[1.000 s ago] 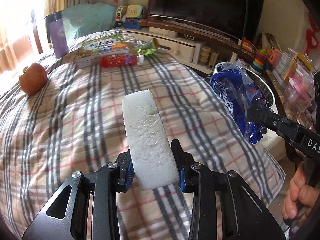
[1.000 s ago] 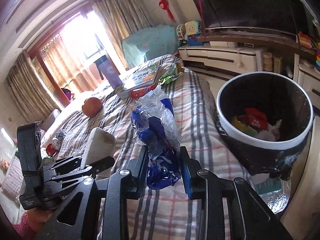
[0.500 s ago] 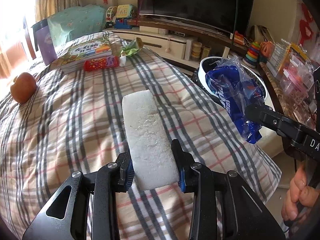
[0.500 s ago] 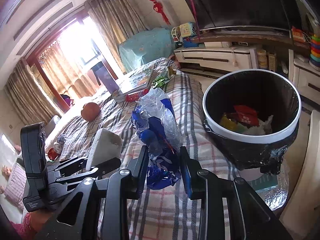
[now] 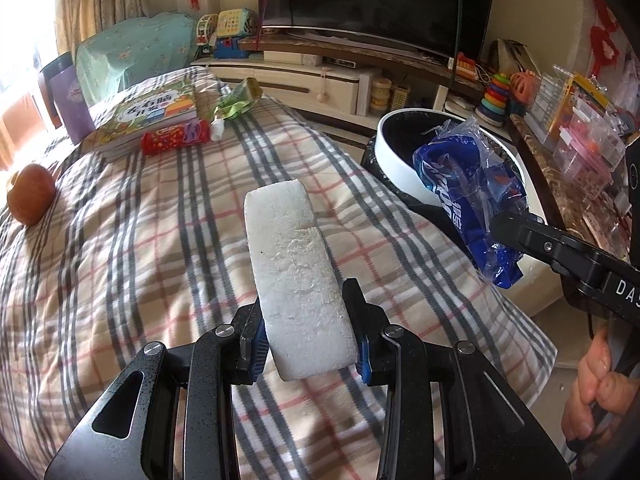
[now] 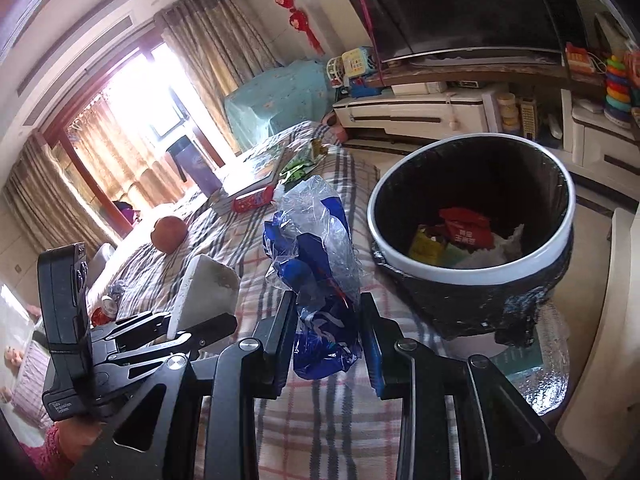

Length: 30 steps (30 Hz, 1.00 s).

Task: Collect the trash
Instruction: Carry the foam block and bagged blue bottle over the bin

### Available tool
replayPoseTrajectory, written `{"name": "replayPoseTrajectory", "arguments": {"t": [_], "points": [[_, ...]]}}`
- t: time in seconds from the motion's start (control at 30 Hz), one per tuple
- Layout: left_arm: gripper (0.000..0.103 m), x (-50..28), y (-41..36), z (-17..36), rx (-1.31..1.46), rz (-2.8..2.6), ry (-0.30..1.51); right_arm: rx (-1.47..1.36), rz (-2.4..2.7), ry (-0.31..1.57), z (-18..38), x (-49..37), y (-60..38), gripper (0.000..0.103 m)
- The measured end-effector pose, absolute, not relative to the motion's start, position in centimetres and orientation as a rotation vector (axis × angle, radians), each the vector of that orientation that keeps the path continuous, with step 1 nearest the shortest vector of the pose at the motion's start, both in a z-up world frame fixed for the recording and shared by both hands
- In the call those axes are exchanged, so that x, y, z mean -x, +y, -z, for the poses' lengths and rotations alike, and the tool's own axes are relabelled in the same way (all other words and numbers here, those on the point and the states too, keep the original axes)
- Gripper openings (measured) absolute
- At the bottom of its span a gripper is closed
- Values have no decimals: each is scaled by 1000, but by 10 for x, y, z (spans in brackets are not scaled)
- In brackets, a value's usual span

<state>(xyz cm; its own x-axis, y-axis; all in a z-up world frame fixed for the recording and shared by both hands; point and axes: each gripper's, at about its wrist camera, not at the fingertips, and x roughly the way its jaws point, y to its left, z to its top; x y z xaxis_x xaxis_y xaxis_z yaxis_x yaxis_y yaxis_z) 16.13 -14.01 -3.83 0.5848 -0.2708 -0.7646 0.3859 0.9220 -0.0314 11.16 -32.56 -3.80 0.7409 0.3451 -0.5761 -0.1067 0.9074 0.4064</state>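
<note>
My left gripper is shut on a white foam block, which sticks up over the plaid bed cover. In the right wrist view the same foam block and left gripper show at lower left. My right gripper is shut on a crumpled blue and clear plastic bag, held above the bed's edge just left of the bin. The black bin with a white rim stands beside the bed and holds several wrappers. From the left wrist view the bag hangs in front of the bin.
On the far side of the bed lie a stack of books, a red wrapper, a green packet and an apple. A TV cabinet runs behind the bin. A person's hand holds the right gripper's handle.
Both grippers have moved toward the bin, keeping their loads. The bin now looks larger and nearer in the right wrist view, and more of it shows in the left wrist view.
</note>
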Motion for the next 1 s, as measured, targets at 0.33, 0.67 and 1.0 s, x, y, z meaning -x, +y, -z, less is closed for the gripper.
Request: {"name": "replayPoseTrajectory", "arguments": {"t": [0.33, 0.67, 1.0], "points": [[32, -169, -161, 30, -166, 420, 848, -388, -194, 673, 33, -111, -350, 31], [32, -179, -182, 25, -177, 463, 845, -416, -140, 657, 33, -112, -374, 31], [32, -188, -208, 16, -192, 503, 830, -428, -108, 647, 31, -116, -391, 31]]}}
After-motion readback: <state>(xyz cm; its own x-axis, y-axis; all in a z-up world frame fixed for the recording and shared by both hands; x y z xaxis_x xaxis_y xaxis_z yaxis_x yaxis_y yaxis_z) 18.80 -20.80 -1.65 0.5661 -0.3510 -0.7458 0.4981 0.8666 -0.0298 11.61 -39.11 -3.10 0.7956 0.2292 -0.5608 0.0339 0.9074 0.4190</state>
